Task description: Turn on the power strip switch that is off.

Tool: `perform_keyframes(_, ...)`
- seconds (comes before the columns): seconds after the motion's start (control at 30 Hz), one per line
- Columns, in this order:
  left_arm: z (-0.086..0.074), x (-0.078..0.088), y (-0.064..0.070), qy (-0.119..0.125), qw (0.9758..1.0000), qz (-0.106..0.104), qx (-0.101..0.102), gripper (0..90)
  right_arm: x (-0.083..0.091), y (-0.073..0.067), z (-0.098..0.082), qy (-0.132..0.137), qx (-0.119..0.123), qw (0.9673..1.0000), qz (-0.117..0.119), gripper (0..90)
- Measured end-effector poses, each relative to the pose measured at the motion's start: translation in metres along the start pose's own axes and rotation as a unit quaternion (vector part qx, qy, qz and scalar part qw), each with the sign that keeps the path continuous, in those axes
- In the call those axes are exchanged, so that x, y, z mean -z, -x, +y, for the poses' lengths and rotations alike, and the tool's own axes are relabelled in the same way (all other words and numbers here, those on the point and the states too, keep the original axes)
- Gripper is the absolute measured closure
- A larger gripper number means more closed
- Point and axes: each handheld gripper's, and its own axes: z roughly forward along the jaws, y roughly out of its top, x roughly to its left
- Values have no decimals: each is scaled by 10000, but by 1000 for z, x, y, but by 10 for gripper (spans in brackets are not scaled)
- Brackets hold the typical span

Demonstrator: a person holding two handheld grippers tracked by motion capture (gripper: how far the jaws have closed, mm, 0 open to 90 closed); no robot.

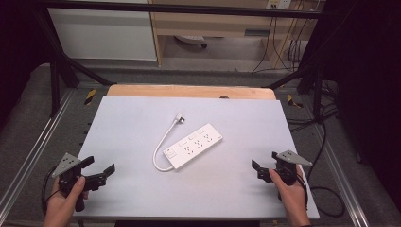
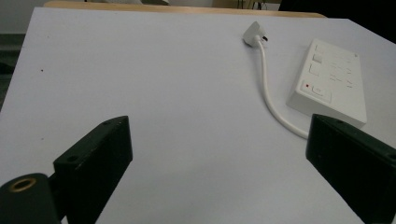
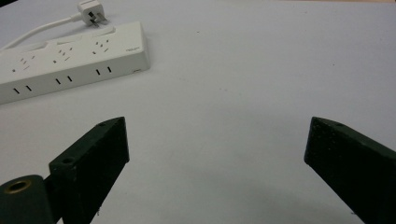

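A white power strip point(image 1: 194, 146) lies at an angle in the middle of the pale tabletop point(image 1: 132, 123). Its short white cable point(image 1: 161, 144) loops out from its near-left end up to a white plug point(image 1: 178, 118) beyond it. My left gripper point(image 1: 100, 167) hovers open at the table's near-left corner, held in a hand, well left of the strip. My right gripper point(image 1: 263, 163) is open near the near-right edge, to the right of the strip. In the left gripper view the strip point(image 2: 329, 81) and plug point(image 2: 255, 34) lie ahead right. In the right gripper view the strip point(image 3: 70, 60) lies upper left.
A wooden board edge point(image 1: 189, 91) runs along the table's far side. Black frame bars point(image 1: 61, 71) stand at the left and right. Cables point(image 1: 326, 142) trail off the right side of the table.
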Motion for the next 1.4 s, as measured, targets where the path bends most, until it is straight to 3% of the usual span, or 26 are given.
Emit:
perform_keyframes(0.23,-1,-3,4,-118,9997,-104,-188,69,1,-1,0,-27,-78,9999,100,62)
perform_keyframes(0.5,-2,-6,9,-230,9988,-212,-373,68,0,-5,2,-60,19,9999,153,66)
perform_keyframes(0.93,-3,-2,9,-121,9991,-180,-351,61,6,-13,12,173,174,9990,382,49)
perform_keyframes(1.23,-2,-3,9,-131,9991,-193,-354,58,9,-19,18,106,154,9982,576,34)
perform_keyframes(1.4,-2,-3,9,-136,9991,-199,-344,58,10,-25,19,80,332,9976,599,26)
